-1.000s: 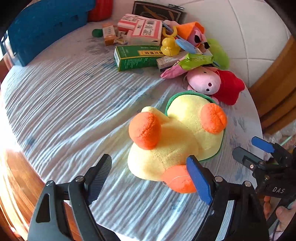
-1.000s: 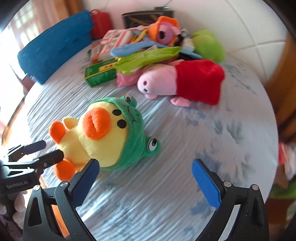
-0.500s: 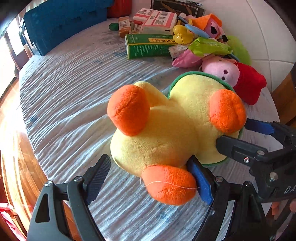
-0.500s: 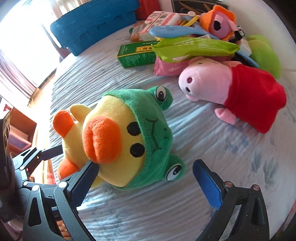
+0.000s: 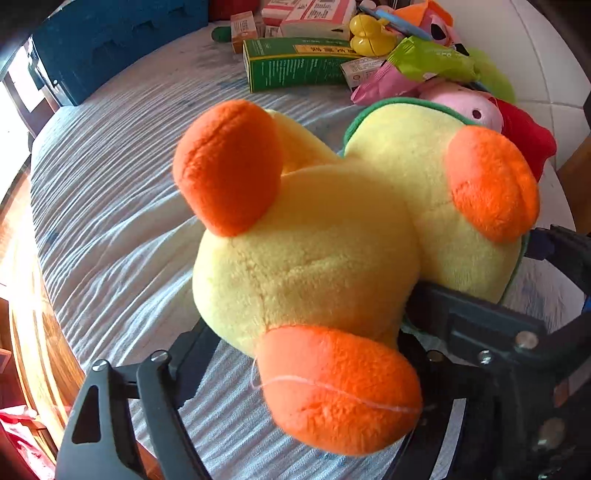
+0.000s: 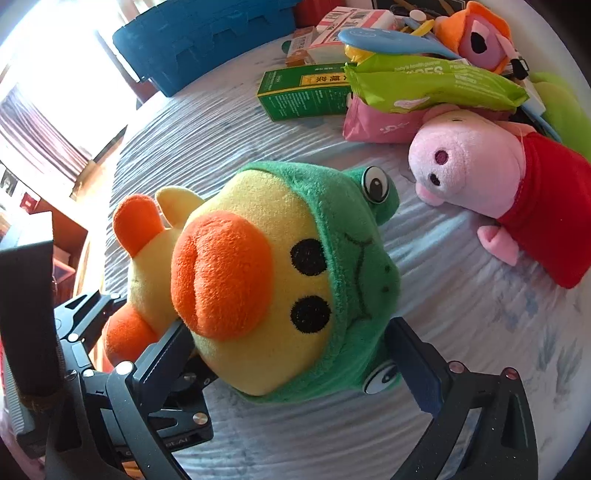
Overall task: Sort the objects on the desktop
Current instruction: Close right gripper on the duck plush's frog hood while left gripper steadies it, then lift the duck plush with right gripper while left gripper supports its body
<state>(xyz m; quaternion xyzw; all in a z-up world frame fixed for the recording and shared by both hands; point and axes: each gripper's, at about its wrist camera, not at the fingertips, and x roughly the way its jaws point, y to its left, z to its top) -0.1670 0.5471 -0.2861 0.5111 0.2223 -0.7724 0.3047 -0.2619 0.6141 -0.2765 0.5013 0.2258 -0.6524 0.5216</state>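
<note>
You cannot see the tips of your left gripper point(image 5: 301, 354): the plush duck point(image 5: 310, 266) covers them. The duck's head hides your right gripper point(image 6: 291, 354) pads too. The blue basket point(image 6: 199, 33) is cut off at the top edge.

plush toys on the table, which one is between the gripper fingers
The yellow duck plush in the green frog hood; the pink pig plush and the orange plush lie farther back, untouched.

Plush toys, three: one yellow duck in a frog hood point(image 6: 280, 280), one pink pig in red point(image 6: 491, 177), one orange plush point(image 6: 480, 33). Green box point(image 6: 306, 92), one. Snack packets, two: lime-green point(image 6: 432, 83), pink point(image 6: 380, 123). Blue basket point(image 6: 207, 33), one. Small yellow duck point(image 5: 369, 37), one.
</note>
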